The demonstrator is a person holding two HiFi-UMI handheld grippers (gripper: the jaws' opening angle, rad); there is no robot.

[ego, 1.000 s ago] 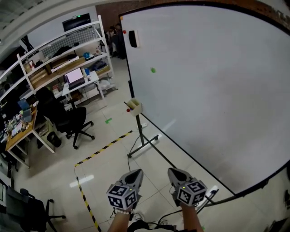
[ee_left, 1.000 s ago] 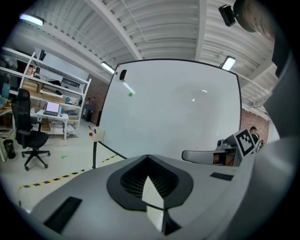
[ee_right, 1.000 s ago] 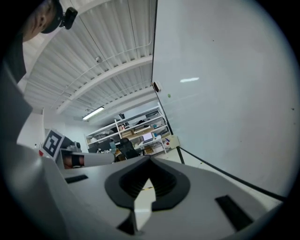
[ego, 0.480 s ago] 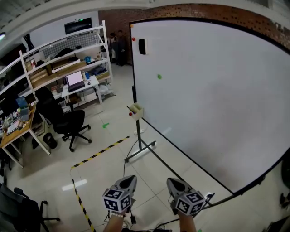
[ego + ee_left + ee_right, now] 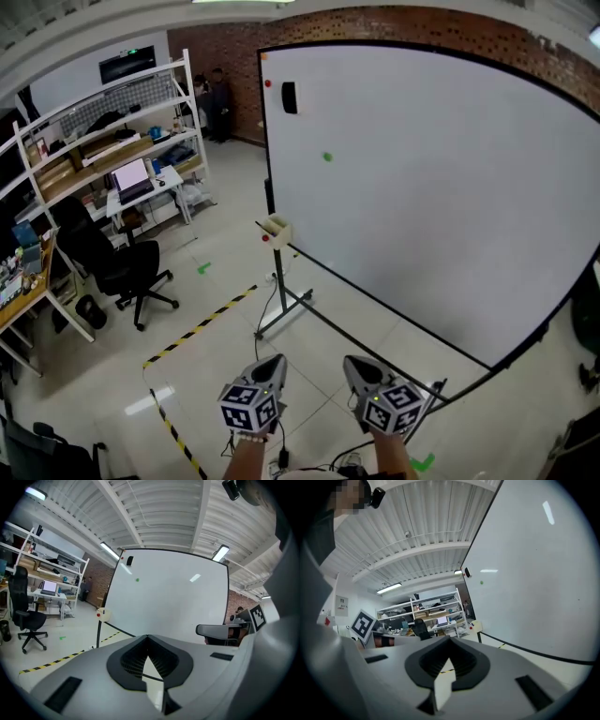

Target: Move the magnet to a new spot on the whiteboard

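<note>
Facing the whiteboard, tongs clenched empty.
Head view: it sits squarer than a second ago; the green magnet is high on it, well apart from my left tongs and right tongs. Left gripper view: tips together, empty. Right gripper view: same; reaching remains.

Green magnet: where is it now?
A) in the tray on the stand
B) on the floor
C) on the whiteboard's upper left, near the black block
C: the green magnet sits on the whiteboard just below and right of the black block.
</note>
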